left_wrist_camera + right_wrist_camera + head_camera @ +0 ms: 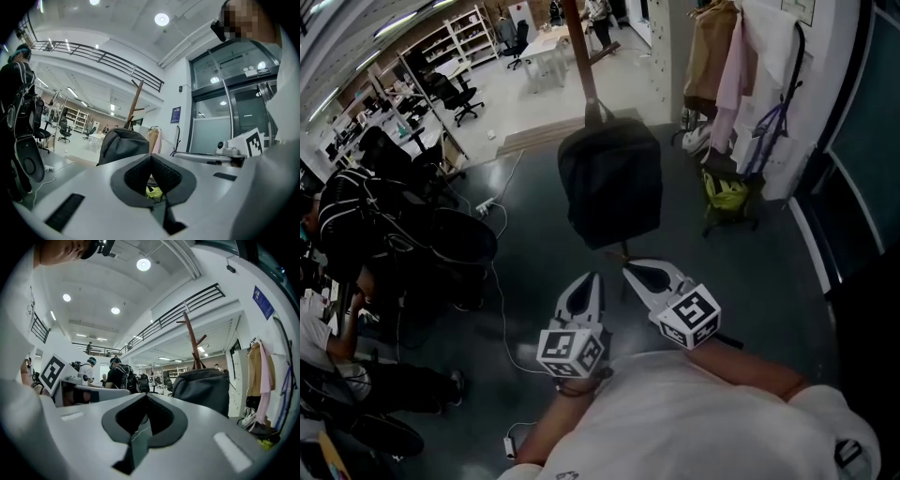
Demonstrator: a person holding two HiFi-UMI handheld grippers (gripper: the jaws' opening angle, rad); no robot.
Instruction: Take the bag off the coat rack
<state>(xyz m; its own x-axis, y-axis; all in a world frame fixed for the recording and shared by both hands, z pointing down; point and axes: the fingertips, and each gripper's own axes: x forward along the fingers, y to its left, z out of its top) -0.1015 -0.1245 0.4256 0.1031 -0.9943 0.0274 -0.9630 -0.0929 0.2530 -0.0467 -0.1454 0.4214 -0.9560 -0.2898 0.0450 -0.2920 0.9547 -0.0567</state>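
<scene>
A black backpack point(611, 183) hangs by its top loop from a wooden coat rack point(579, 56), over the dark floor. Both grippers are held low in front of it, short of the bag and not touching it. My left gripper point(592, 279) points up at the bag's lower edge, jaws together and empty. My right gripper point(630, 269) sits beside it, also shut and empty. In the left gripper view the backpack point(123, 145) shows just beyond the closed tips point(150, 158), with the rack point(135, 103) above. In the right gripper view the backpack point(202, 389) lies right of the tips point(146, 397).
Coats hang on a rail point(722, 56) at the upper right, with a yellow-green bag point(727, 192) on the floor below. A person with a black backpack point(356, 216) stands at the left. A white cable point(502, 309) and a power strip point(485, 206) lie on the floor.
</scene>
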